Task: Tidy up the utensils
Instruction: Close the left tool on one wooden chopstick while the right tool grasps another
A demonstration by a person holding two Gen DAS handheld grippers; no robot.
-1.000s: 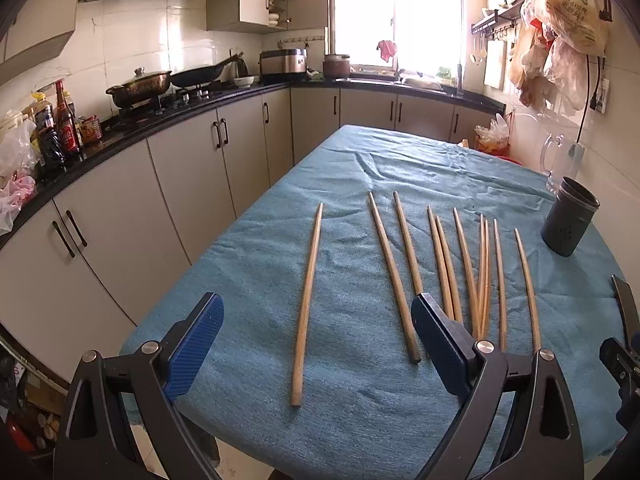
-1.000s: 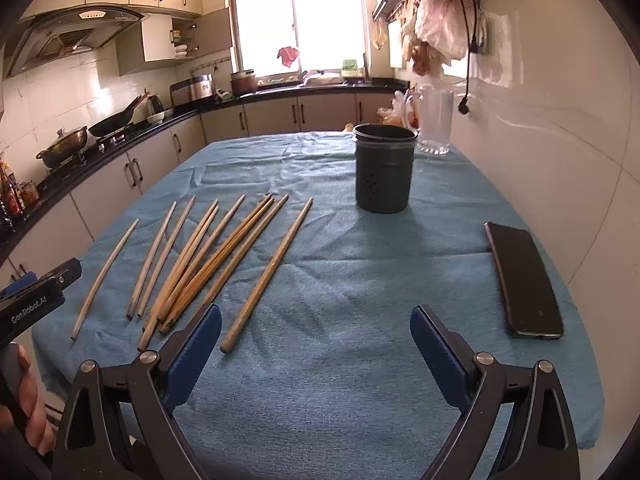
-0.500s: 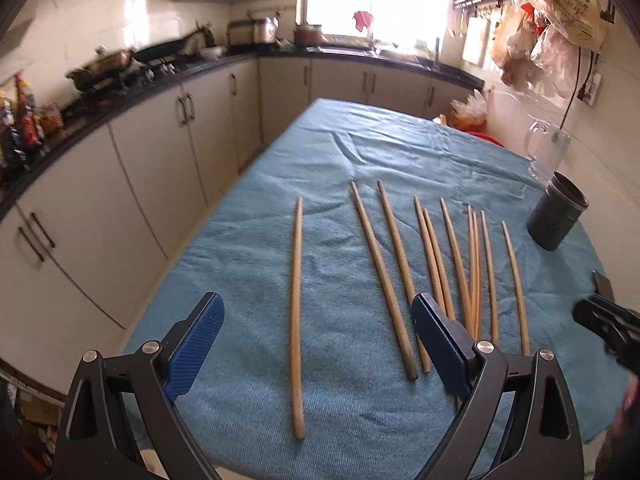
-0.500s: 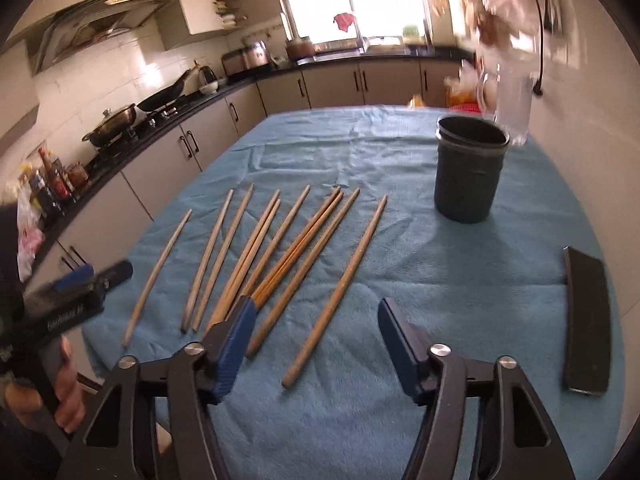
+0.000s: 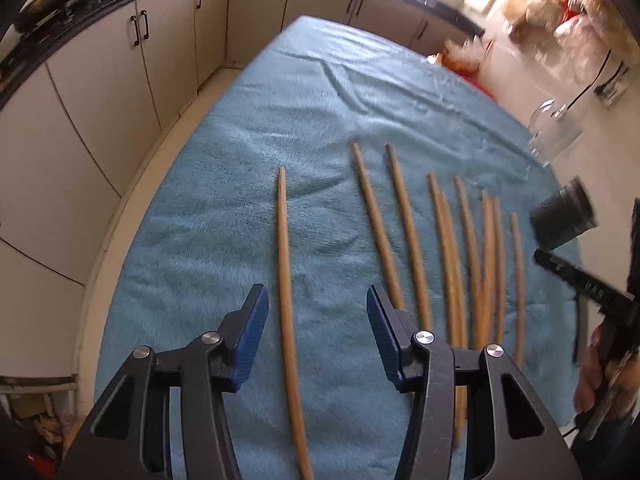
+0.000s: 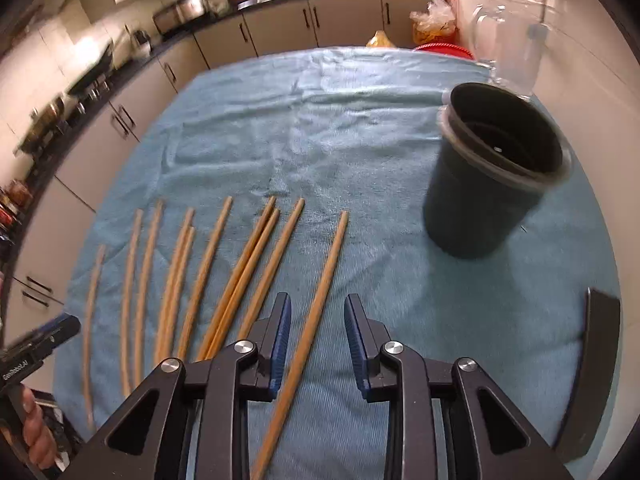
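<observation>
Several wooden chopsticks lie side by side on the blue cloth (image 5: pixel 240 160). My left gripper (image 5: pixel 316 312) is open, its jaws either side of the leftmost chopstick (image 5: pixel 285 264), just above it. My right gripper (image 6: pixel 316 320) is open but narrowed, its jaws either side of the rightmost chopstick (image 6: pixel 320 304). A dark cylindrical utensil holder (image 6: pixel 492 184) stands upright and empty to the right of the chopsticks; it also shows in the left wrist view (image 5: pixel 562 216).
A black phone (image 6: pixel 592 364) lies at the table's right edge. A clear glass jug (image 6: pixel 508 52) stands behind the holder by the wall. Kitchen cabinets (image 5: pixel 120 60) run along the left past the table edge.
Both grippers have come down and forward over the chopsticks. The right gripper's jaws have narrowed a lot; the left's have narrowed somewhat. Each now straddles one chopstick.
</observation>
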